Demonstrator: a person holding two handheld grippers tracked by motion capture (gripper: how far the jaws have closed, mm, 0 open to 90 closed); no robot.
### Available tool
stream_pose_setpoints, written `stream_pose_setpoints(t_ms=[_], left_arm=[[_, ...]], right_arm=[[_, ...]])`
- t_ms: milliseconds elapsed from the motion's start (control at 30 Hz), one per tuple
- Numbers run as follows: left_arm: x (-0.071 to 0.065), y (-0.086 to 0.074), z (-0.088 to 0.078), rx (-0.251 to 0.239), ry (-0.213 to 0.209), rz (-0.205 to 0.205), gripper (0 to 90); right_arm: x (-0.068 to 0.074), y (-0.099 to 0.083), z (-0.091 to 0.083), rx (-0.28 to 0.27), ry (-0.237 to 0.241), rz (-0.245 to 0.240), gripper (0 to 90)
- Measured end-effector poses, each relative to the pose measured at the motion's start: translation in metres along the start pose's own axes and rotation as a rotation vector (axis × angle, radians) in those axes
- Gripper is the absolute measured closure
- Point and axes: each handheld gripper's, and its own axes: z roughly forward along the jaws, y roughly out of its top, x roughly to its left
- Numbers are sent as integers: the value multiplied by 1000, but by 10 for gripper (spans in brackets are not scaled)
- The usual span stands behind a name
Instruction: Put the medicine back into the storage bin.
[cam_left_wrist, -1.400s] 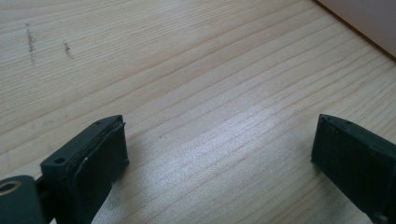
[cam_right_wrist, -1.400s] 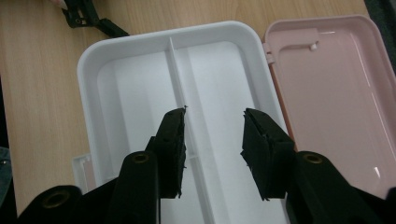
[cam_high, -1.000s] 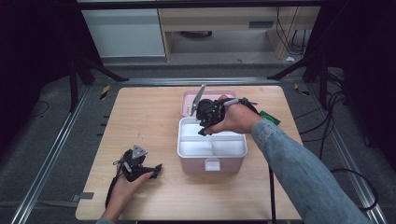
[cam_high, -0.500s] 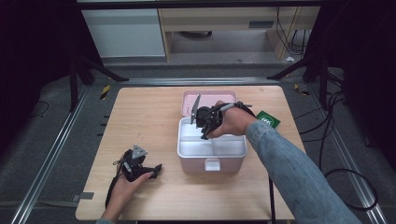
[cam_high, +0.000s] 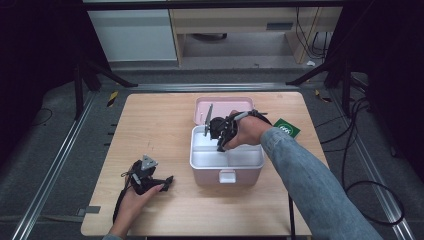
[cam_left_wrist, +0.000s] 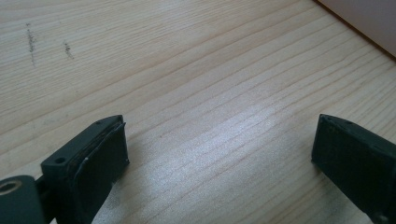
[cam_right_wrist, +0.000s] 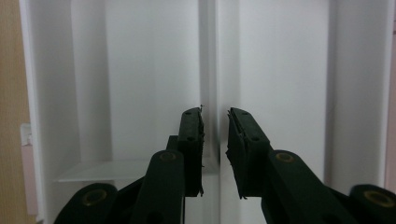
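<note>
Wooden table (cam_high: 150, 130), pink box (cam_high: 227, 172) open at its middle with a white tray (cam_high: 245, 156) inside.
The right gripper (cam_right_wrist: 215, 122) reaches down into the tray, straddling a thin white divider wall (cam_right_wrist: 216, 70); its jaws have just been closing and stand narrowly apart, pads not clearly pressing it. The left gripper (cam_left_wrist: 219, 140) rests near the front-left, jaws spread over bare wood.

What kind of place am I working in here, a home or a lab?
Most likely a lab recording station: a bare wooden table ringed by metal floor rails, dark tripod legs and loose cables, with cabinets behind.
</note>
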Motion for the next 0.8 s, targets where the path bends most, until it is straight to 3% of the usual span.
stream_pose_setpoints(t_ms=[400,800], left_arm=[[0,0,0,0,1,0,28],[0,0,0,0,1,0,28]], right_arm=[[-3,4,3,31,27,-33,817],[-6,4,3,34,38,-28,892]])
